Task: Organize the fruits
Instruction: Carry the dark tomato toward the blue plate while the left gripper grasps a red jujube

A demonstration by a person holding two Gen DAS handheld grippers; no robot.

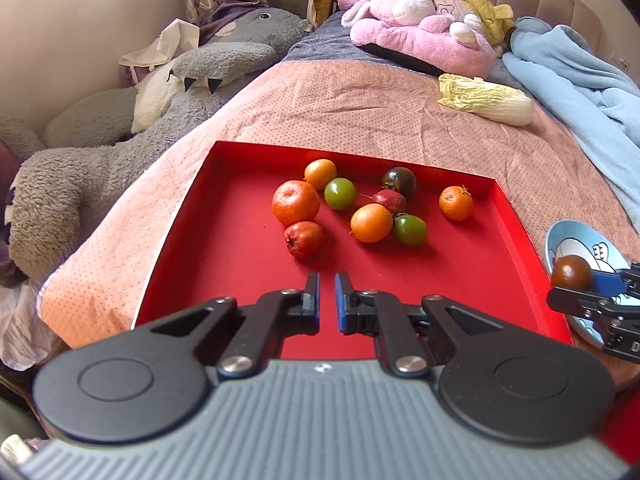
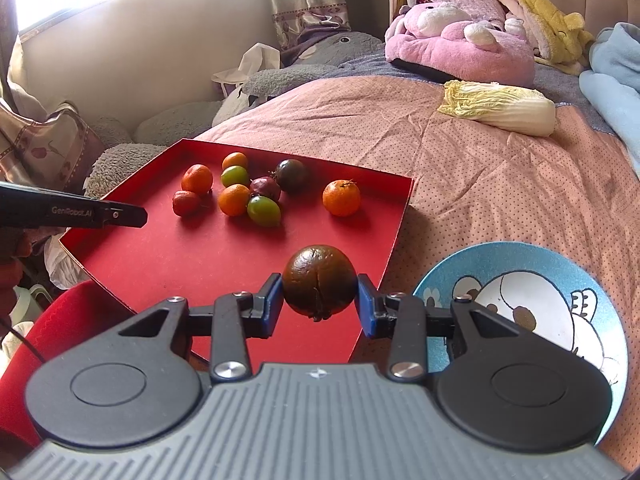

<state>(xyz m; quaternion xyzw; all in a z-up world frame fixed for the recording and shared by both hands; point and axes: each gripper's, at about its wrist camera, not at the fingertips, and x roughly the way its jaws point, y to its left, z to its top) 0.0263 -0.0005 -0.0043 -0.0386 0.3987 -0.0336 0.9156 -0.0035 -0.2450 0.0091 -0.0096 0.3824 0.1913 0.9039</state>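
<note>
A red tray (image 1: 224, 216) (image 2: 224, 264) lies on the bed and holds several small fruits: oranges (image 1: 295, 203) (image 2: 341, 197), green ones (image 1: 340, 193) (image 2: 263, 210), red ones (image 1: 303, 239) and a dark tomato (image 1: 399, 181) (image 2: 291, 175). My right gripper (image 2: 319, 298) is shut on a dark brown tomato (image 2: 319, 280) (image 1: 571, 273), held above the tray's right edge beside a blue cartoon plate (image 2: 500, 264) (image 1: 560, 236). My left gripper (image 1: 327, 300) is nearly shut and empty, above the tray's near part, short of the red fruit.
A napa cabbage (image 1: 486, 99) (image 2: 500, 107) lies on the pink dotted bedcover beyond the tray. Pink plush toys (image 1: 420, 28) and a light blue blanket (image 1: 580, 92) sit at the head of the bed. A big grey plush (image 1: 120, 140) lies left of the tray.
</note>
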